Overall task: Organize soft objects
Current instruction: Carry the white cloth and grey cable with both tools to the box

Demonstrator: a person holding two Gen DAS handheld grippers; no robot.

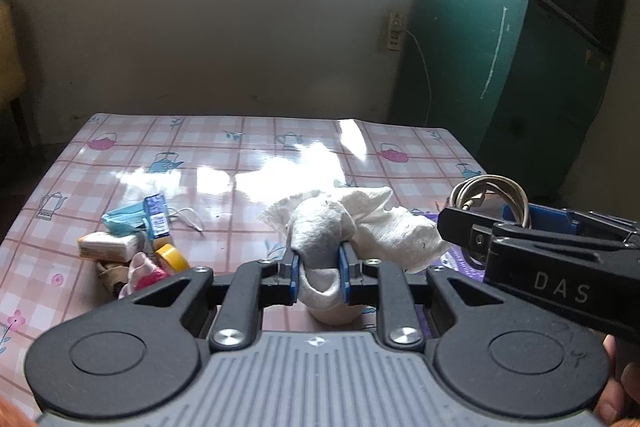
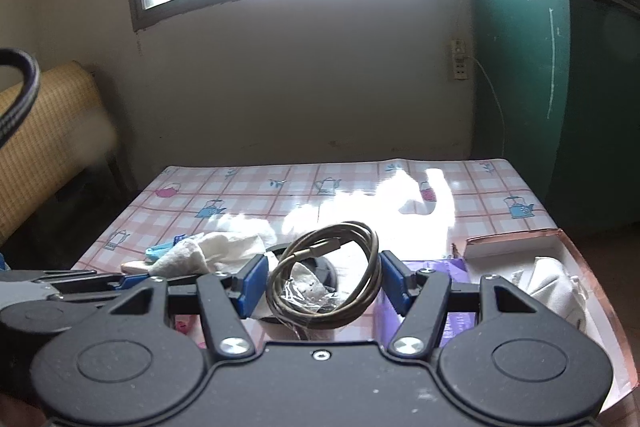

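Left claw [image 1: 319,269] (angled down) — pads tight on grey sock [image 1: 322,227]

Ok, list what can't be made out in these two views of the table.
- Left wrist view: the lower end of the grey sock in the left claw is hidden behind the claw body.
- Left wrist view: the pile by the yellow tape roll is too small to identify.
- Right wrist view: the box is cut off by the right edge; its white contents are unclear.
- Right wrist view: the coiled cable sits between the right claw pads; contact unclear.
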